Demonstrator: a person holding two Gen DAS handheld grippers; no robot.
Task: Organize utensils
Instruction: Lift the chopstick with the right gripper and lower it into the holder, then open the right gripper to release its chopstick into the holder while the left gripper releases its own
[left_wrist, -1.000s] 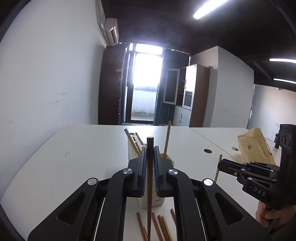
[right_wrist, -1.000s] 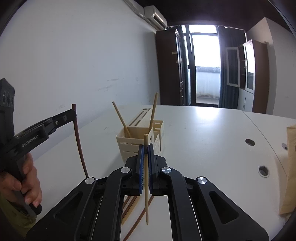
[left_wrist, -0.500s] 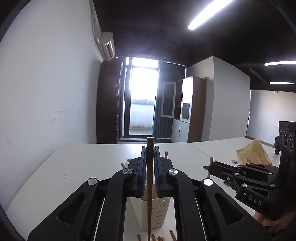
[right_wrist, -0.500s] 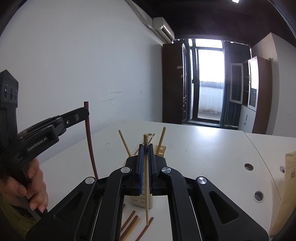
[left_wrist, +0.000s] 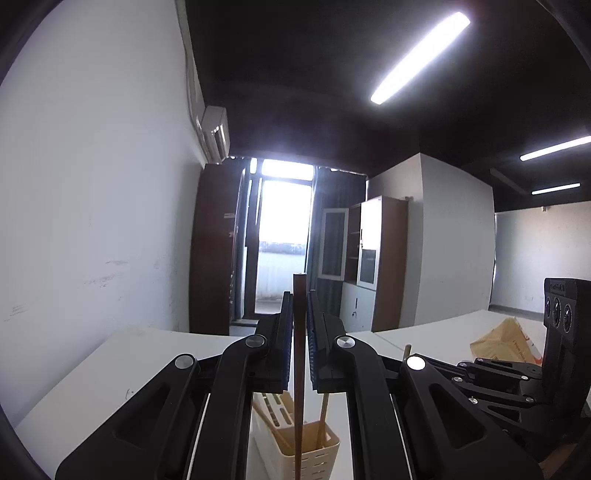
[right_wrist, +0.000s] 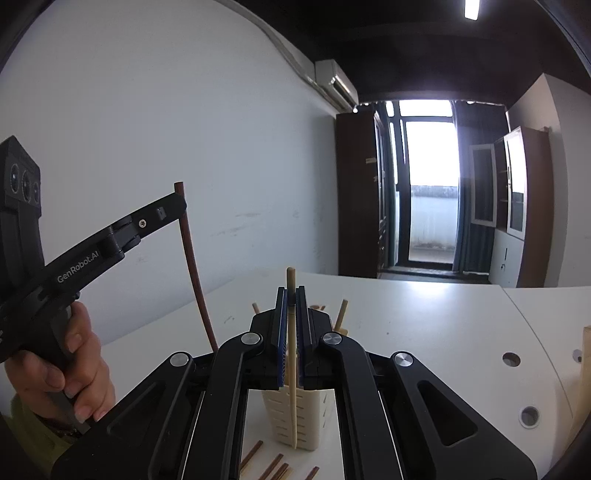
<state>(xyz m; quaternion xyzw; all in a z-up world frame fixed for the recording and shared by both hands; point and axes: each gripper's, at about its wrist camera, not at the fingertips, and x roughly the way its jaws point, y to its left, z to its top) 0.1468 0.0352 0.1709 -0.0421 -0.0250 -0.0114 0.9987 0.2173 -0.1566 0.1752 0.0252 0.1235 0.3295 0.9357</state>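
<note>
My left gripper (left_wrist: 299, 295) is shut on a dark brown chopstick (left_wrist: 299, 369) held upright; its lower end hangs over the cream slotted utensil holder (left_wrist: 317, 458), which has light chopsticks (left_wrist: 323, 417) standing in it. In the right wrist view the left gripper (right_wrist: 177, 206) shows at left with the brown chopstick (right_wrist: 194, 273). My right gripper (right_wrist: 291, 295) is shut on a light wooden chopstick (right_wrist: 292, 369), held upright in front of the holder (right_wrist: 306, 417).
Several loose brown chopsticks (right_wrist: 269, 465) lie on the white table (right_wrist: 424, 325) before the holder. A brown paper bag (left_wrist: 506, 343) sits at the right. Cable holes (right_wrist: 511, 359) mark the table. The right gripper (left_wrist: 517, 384) is close on the right in the left wrist view.
Both grippers have risen and tilted up with their chopsticks; the holder has dropped lower in both views and the brown chopstick's end now hangs over the holder.
</note>
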